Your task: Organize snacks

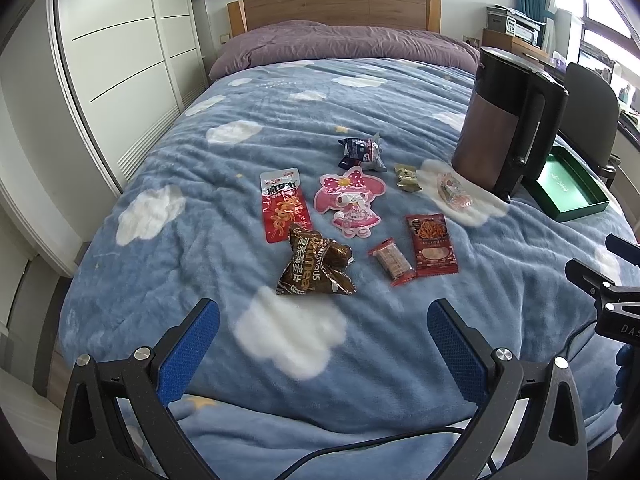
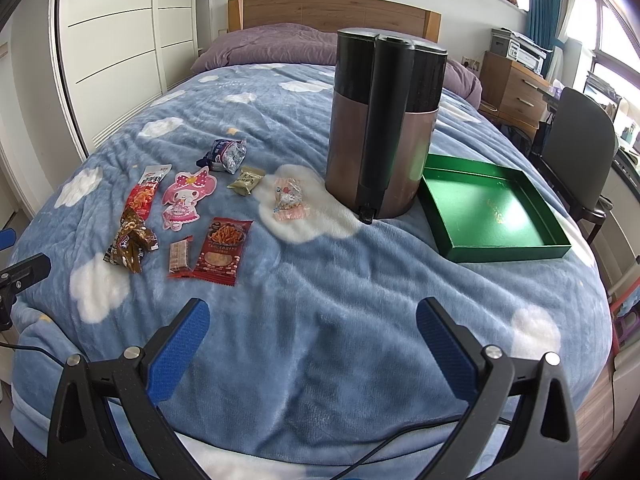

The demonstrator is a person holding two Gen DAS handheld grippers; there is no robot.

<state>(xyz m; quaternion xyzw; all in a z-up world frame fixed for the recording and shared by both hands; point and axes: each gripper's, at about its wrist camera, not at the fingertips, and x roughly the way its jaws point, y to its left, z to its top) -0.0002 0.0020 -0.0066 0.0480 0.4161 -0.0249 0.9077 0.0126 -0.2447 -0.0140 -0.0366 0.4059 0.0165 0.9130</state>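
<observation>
Left gripper (image 1: 323,340) spread wide, holding nothing; right gripper (image 2: 313,338) the same. Just beyond the left fingers, brown packets (image 1: 316,266), then more snacks (image 1: 352,200) scattered on the blanket (image 2: 320,280). Ahead-right of the right fingers, green tray (image 2: 448,240), apparently bare beside a kettle (image 2: 384,124). Sorting not yet begun.

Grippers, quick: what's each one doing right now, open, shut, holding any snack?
Left hand-held gripper: open, holding nothing, above the blue blanket.
Right hand-held gripper: open, holding nothing.
</observation>
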